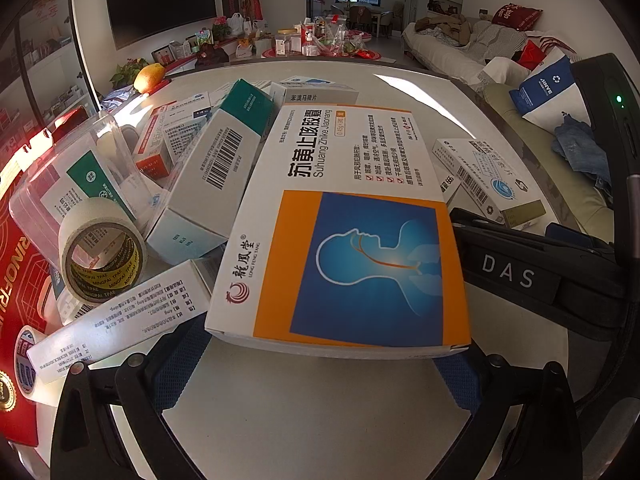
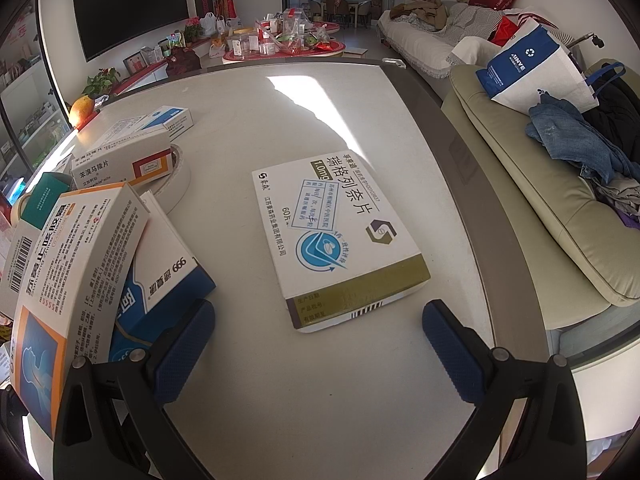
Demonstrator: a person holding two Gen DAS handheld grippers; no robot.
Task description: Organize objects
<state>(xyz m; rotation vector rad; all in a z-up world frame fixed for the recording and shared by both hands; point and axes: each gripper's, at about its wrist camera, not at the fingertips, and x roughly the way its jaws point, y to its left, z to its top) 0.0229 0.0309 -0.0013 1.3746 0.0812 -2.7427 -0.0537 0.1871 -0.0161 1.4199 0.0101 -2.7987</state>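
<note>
A large white, orange and blue medicine box point(image 1: 344, 240) lies in front of my left gripper point(image 1: 320, 364), its near edge over the blue pads; the jaws stand wide and grip nothing. The same box shows tilted at the left of the right wrist view point(image 2: 76, 264). A white and gold medicine box point(image 2: 340, 236) lies flat on the white table point(image 2: 280, 120), just ahead of my right gripper point(image 2: 320, 344), which is open and empty. That box also shows in the left wrist view point(image 1: 488, 180), beyond the right gripper's black body point(image 1: 520, 272).
A pile of medicine boxes point(image 1: 208, 168), a tape roll point(image 1: 100, 252) and a clear container point(image 1: 80, 168) crowd the table's left. A red box point(image 1: 20, 280) stands at the far left. A blue 999 box point(image 2: 168, 280) leans by the pile. A sofa point(image 2: 540, 208) borders the right.
</note>
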